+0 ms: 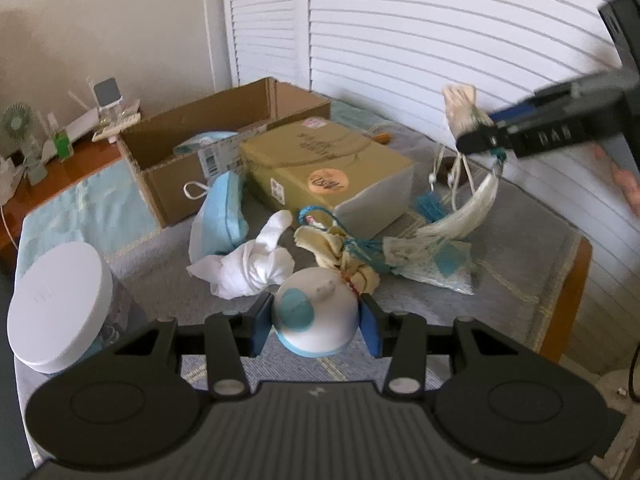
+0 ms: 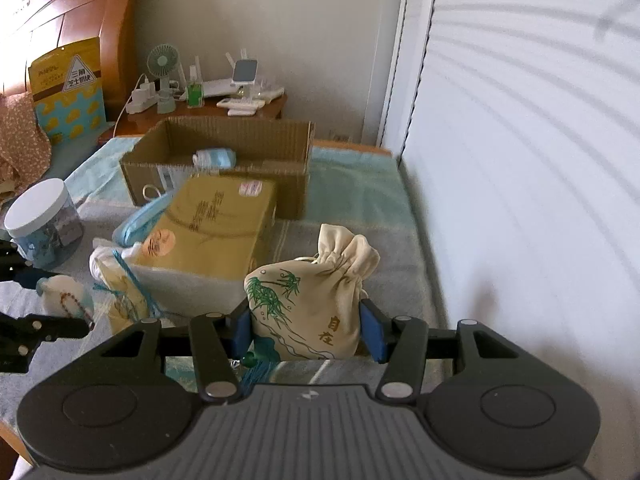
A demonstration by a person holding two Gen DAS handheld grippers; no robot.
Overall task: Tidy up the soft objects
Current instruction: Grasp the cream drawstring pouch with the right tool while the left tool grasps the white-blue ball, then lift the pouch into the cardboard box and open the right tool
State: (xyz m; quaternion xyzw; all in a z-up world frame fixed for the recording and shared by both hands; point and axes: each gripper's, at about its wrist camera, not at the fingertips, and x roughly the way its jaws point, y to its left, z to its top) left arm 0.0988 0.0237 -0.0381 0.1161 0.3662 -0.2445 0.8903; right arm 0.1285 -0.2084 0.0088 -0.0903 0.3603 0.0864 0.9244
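The left hand-held gripper (image 1: 316, 326) is clamped on a white plush toy (image 1: 316, 316) at the near edge of the bed (image 1: 520, 280). The right hand-held gripper (image 2: 310, 330) grips a cream drawstring pouch (image 2: 312, 304), lifted clear of the bed. An open cardboard box (image 2: 216, 168) sits at the far side, a closed yellow box (image 2: 212, 224) just in front of it.

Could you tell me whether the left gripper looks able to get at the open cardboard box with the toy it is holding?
Probably yes: the left gripper grips the white plush toy, and the cardboard box stands open-topped ahead; only the white cloth and blue pouch lie low between.
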